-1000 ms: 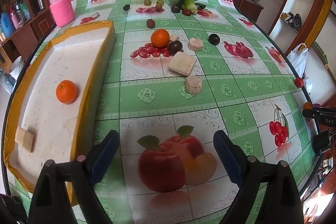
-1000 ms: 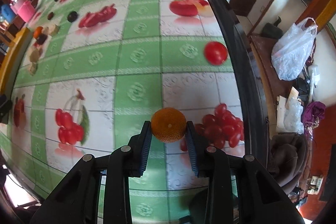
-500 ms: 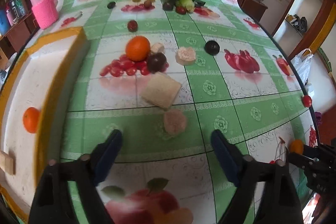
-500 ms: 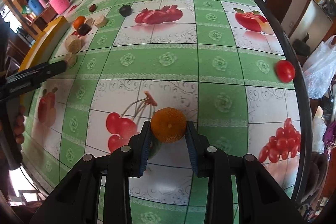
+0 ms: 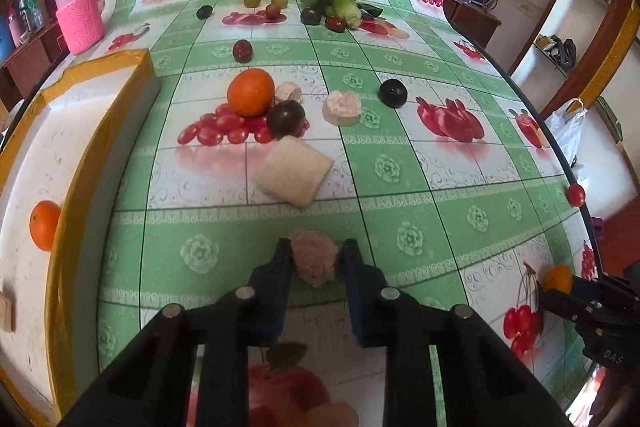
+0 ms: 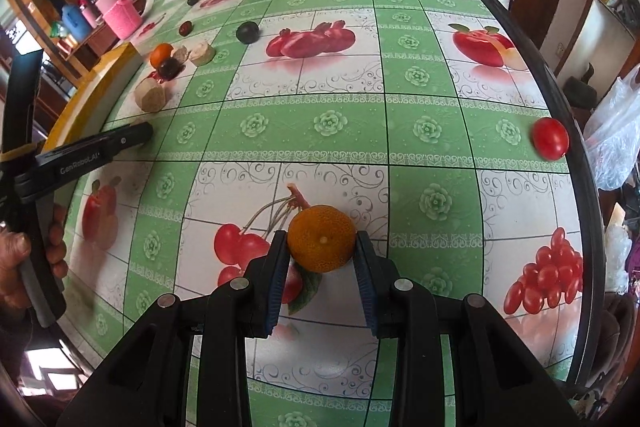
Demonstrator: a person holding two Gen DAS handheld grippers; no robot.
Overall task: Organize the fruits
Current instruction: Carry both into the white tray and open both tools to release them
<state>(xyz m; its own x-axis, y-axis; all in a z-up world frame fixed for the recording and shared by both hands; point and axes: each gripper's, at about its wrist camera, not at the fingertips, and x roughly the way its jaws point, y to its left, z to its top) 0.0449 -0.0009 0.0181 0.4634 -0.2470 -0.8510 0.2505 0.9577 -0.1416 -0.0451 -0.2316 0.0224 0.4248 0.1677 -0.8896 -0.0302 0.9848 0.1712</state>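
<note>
My left gripper (image 5: 317,245) points down at the fruit-print table, its jaws closing, and both pads press on a small round brownish cake piece (image 5: 314,263) that rests on the cloth. My right gripper (image 6: 321,237) is shut on a small orange (image 6: 322,245), held just above the printed cherries. In the left wrist view that orange (image 5: 559,277) shows at the far right. A white tray with a yellow rim (image 5: 60,267) on the left holds another orange (image 5: 44,225) and a cracker (image 5: 6,311).
Ahead of the left gripper lie a square biscuit (image 5: 294,177), a large orange (image 5: 251,92), two dark plums (image 5: 286,118), a pale round cake (image 5: 342,107) and leafy greens (image 5: 340,1). A red tomato (image 6: 550,143) sits at the table's right edge. A pink cup (image 5: 80,19) stands at the back left.
The left gripper moved forward from the printed apple to the round cake piece and closed on it. The right gripper carried its orange away from the table's right edge towards the middle.
</note>
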